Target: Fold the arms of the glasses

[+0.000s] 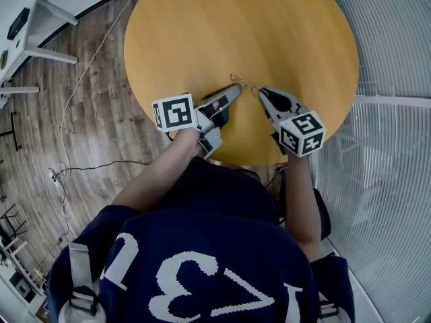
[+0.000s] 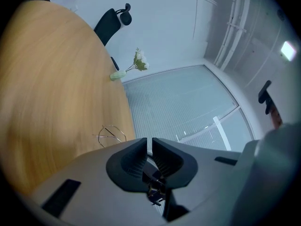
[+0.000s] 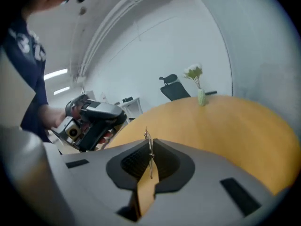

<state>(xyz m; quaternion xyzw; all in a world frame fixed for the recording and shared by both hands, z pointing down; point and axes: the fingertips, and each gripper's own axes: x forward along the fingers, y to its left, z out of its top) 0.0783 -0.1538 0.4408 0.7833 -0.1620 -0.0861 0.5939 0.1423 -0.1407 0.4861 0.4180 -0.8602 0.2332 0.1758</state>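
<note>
The thin wire-framed glasses (image 1: 244, 83) sit near the front of the round wooden table (image 1: 269, 25), between my two gripper tips. My right gripper (image 1: 261, 91) comes in from the right and is shut on a thin metal part of the glasses (image 3: 148, 147), which sticks up between its pads (image 3: 139, 158). My left gripper (image 1: 234, 89) points at them from the left. Its jaws (image 2: 149, 142) are shut to a slit with nothing between them. In the left gripper view the wire frame (image 2: 112, 134) rests on the wood just left of the jaws.
A small green vase with white flowers (image 2: 117, 74) stands at the table's far edge. An office chair (image 2: 110, 22) is behind it. The person's arms and dark sweater fill the near side. A cable (image 1: 74, 93) trails over the wood floor at left.
</note>
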